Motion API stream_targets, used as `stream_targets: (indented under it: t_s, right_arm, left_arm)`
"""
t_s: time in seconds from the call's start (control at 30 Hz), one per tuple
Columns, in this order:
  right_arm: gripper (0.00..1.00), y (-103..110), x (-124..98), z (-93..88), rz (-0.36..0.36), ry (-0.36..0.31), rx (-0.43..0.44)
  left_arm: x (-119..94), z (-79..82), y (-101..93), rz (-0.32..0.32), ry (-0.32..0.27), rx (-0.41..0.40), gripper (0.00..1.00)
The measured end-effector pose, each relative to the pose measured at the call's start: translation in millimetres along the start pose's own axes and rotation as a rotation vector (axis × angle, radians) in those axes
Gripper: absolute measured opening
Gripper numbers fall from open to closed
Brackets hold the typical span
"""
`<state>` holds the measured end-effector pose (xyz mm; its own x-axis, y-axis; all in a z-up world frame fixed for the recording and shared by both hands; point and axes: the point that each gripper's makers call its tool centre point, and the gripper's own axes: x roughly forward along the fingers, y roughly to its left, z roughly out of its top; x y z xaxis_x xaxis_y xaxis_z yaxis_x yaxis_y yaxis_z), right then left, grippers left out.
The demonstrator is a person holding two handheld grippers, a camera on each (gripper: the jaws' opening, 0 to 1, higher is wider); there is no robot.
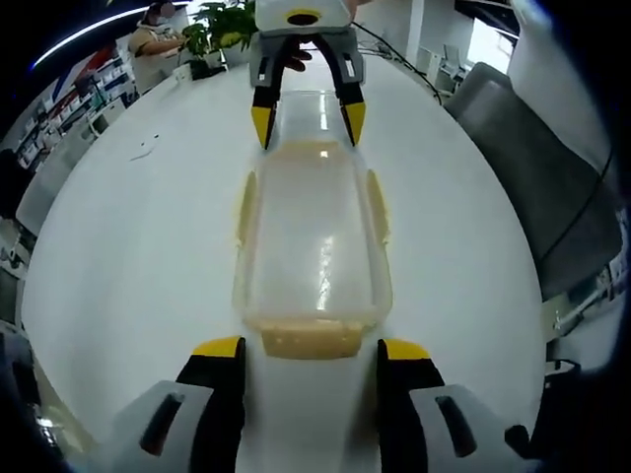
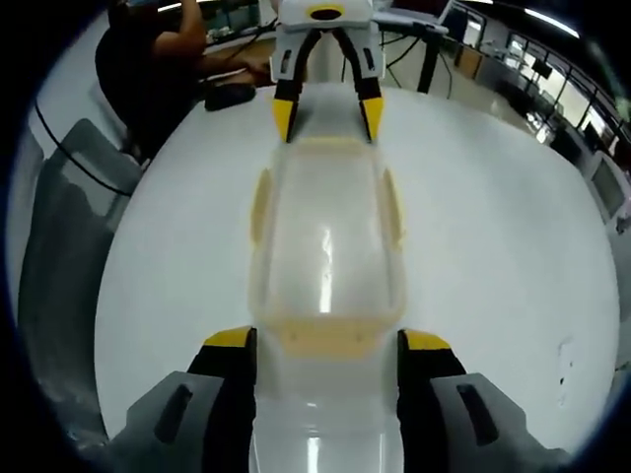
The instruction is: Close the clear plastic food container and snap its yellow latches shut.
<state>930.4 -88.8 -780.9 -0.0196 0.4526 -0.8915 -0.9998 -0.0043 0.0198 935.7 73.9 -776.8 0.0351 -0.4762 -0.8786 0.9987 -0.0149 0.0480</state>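
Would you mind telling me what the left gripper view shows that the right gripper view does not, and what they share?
Left gripper view alone: potted plants, a seated person in a light top, and a grey chair at right.

Right gripper view alone: a person in dark clothing at the table's far edge, and a grey chair at left.

Both: the clear container with yellow latches on the white table, the left gripper and right gripper open at opposite ends.

**Clear container flat on the bench, lid on**

Lies lengthwise, 6 to 12 o'clock: clear plastic food container [image 1: 314, 236], lid [image 2: 327, 246] seated on top. Carries four pale yellow latches [image 1: 308, 339], one at each end, one along each long side, at 3 and 9 o'clock.
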Motion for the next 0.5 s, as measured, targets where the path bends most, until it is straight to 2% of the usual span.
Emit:
stream_targets:
  t_s: [0.2,0.5]
  right_arm:
    - [0.52,1.0,-1.1,2.3,-0.01,0.003,-0.002]
    - [0.46,2.6,-1.9,-1.0,-0.033,0.034,-0.027]
  left_arm:
    - [3.5,-1.7,-2.3,-0.01,0.01,0.01,0.45]
    - [2.3,-0.2,-1.2,-0.008,-0.007,-0.003,0.41]
